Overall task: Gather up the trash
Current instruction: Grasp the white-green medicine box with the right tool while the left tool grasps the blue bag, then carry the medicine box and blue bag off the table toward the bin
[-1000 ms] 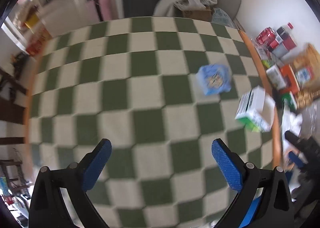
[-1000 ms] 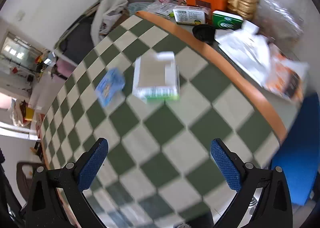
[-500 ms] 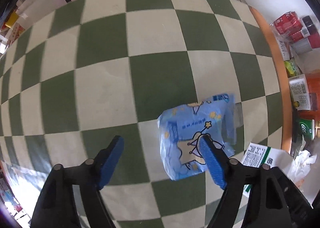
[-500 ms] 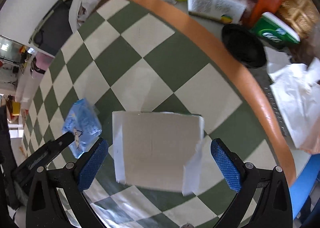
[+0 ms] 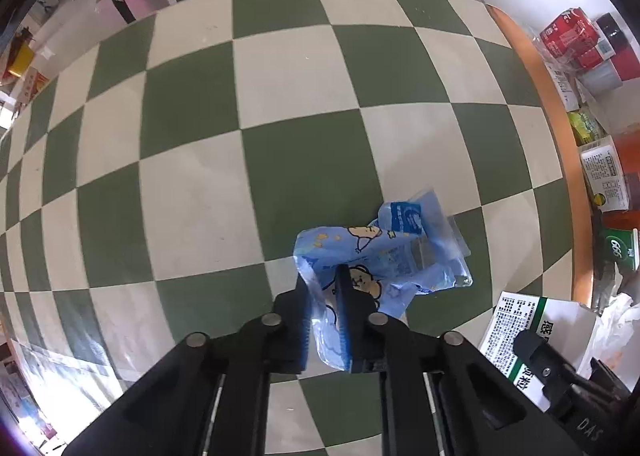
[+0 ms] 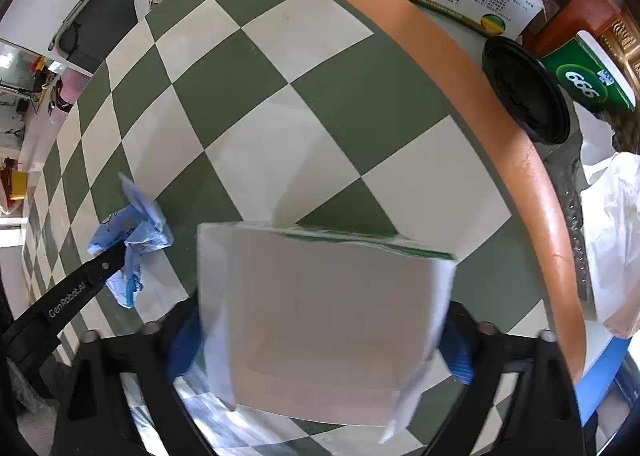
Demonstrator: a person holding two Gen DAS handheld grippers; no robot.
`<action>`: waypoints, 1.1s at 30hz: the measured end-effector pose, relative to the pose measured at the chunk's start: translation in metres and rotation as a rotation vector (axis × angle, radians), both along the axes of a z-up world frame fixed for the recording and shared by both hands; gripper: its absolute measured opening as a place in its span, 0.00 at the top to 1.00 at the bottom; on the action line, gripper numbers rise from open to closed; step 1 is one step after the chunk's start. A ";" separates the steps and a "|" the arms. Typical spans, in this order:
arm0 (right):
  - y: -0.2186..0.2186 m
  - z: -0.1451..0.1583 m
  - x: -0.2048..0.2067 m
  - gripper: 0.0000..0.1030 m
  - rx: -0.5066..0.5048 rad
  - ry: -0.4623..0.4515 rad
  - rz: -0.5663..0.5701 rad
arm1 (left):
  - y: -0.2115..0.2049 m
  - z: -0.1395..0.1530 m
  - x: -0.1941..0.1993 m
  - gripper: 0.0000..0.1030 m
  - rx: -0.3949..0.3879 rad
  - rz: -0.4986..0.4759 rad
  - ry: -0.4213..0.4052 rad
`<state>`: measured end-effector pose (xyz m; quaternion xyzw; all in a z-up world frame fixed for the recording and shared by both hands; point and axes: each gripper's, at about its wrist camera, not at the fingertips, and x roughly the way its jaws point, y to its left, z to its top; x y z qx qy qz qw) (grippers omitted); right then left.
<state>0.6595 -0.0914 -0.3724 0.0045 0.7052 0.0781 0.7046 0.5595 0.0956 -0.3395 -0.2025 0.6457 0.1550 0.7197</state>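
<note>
Blue wrapper pinched between left jaws

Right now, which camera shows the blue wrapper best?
Left wrist: the blue wrapper sits centred, print readable, pinched in the left gripper. Right wrist shows it only small and crumpled at the left edge.

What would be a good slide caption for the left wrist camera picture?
Left gripper shut on a crumpled blue wrapper on the green-and-white checkered tablecloth.

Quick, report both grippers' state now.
Left gripper: shut on the blue wrapper.
Right gripper: shut on the white box.
</note>
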 end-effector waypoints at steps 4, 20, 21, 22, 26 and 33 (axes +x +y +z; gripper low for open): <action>0.001 0.001 0.003 0.11 0.006 -0.006 0.011 | -0.001 0.009 -0.006 0.94 0.035 0.001 -0.012; -0.012 0.028 -0.013 0.13 0.040 -0.057 0.022 | 0.017 0.047 -0.058 0.97 0.089 0.045 -0.067; -0.012 0.031 -0.015 0.13 0.041 -0.063 0.025 | 0.017 0.050 -0.062 0.97 0.092 0.049 -0.072; -0.011 0.035 -0.018 0.13 0.042 -0.071 0.031 | 0.021 0.053 -0.066 0.97 0.093 0.053 -0.079; -0.010 0.052 -0.037 0.13 0.050 -0.101 0.058 | 0.020 0.071 -0.095 0.97 0.106 0.063 -0.108; -0.010 0.088 -0.096 0.13 0.093 -0.142 0.109 | 0.017 0.100 -0.162 0.97 0.136 0.083 -0.154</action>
